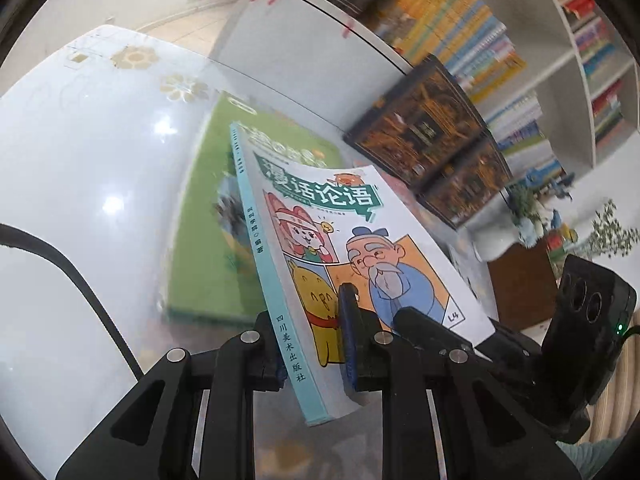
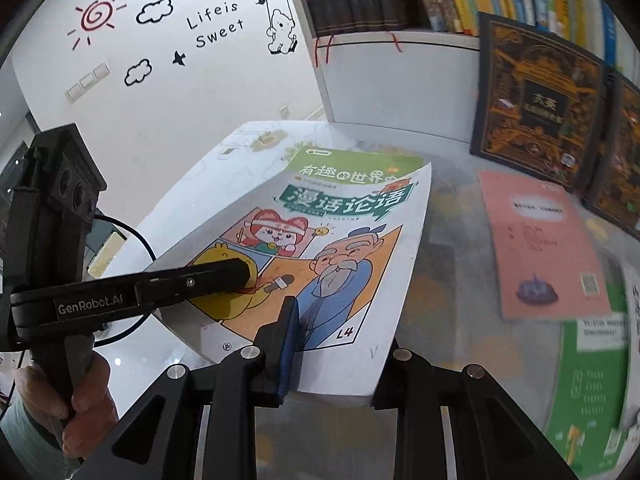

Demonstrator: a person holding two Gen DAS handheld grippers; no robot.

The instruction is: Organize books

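A white wall point(image 2: 180, 100), decorated with a red sun, clouds, a bear on a swing and lettering, is seen at ten o'clock in the right wrist view, and a white bookshelf point(image 2: 400, 56) packed with upright spines is seen at twelve to two o'clock. A glossy pale tabletop point(image 1: 80, 168) with flower prints is spread below. Two dark ornate books point(image 2: 536, 96) are leaned upright against the shelf front at two o'clock. A green book point(image 1: 200, 216) is laid flat on the tabletop behind the lifted book, and a pink book point(image 2: 540, 240) is laid flat at three o'clock, well apart from it. A cartoon-covered book point(image 1: 360, 248) with a teal spine is held tilted above the tabletop. The left claw point(image 1: 312, 340) is closed on it near the spine, and the right claw point(image 2: 336, 344) is clamped on its near edge, one finger point(image 2: 288, 340) on the cover. The person's hand point(image 2: 80, 400) is wrapped around the left claw's handle.
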